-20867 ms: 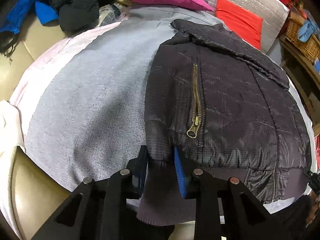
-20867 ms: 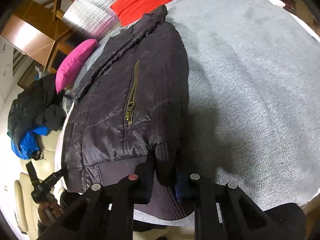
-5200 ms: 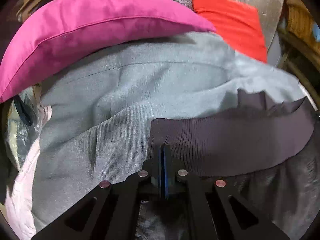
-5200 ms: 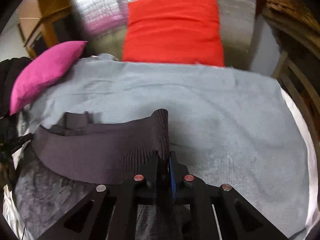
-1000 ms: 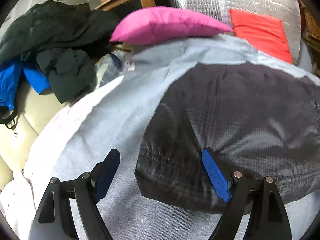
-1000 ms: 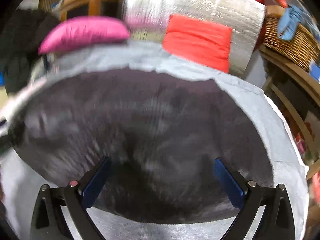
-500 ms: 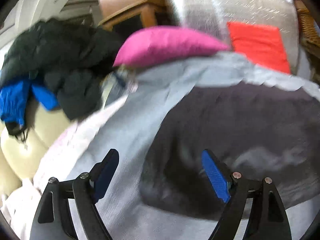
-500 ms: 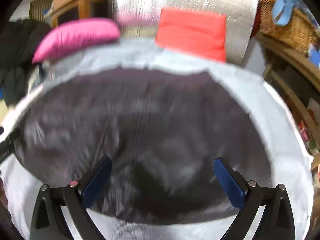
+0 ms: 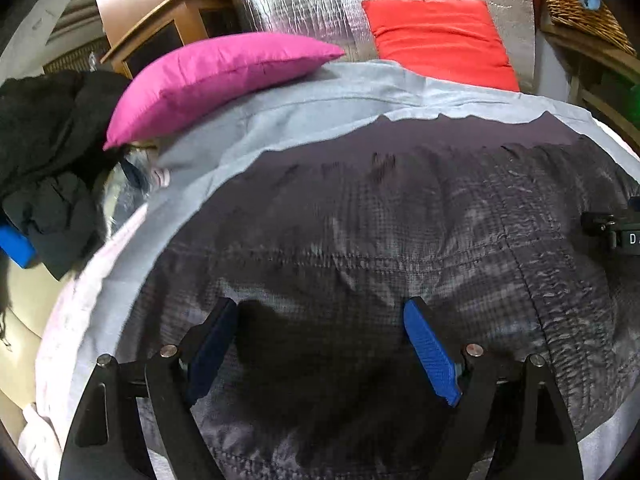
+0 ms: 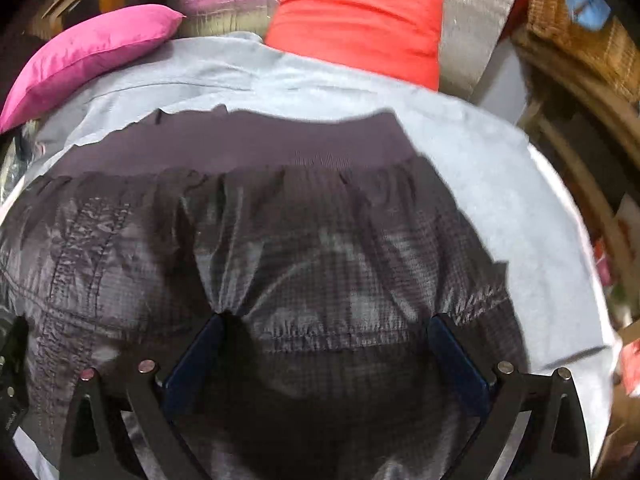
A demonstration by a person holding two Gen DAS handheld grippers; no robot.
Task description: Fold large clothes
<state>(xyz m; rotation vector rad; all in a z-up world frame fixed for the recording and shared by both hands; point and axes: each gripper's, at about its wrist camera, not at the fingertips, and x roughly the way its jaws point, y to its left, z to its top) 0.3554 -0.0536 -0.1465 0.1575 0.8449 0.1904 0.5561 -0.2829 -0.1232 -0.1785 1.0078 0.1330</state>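
Your folded dark jacket (image 9: pixel 400 232) lies on the gray blanket (image 9: pixel 320 108), long axis running side to side, ribbed hem toward the pillows (image 9: pixel 216 76). Your left gripper (image 9: pixel 320 344) and right gripper (image 10: pixel 324 352) hover above it, jaws wide, holding nothing.

jacket (image 10: pixel 280 248) near edge perhaps hidden under both tools

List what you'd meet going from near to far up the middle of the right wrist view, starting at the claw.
right claw → dark quilted jacket → jacket's ribbed hem band → grey blanket → red cushion
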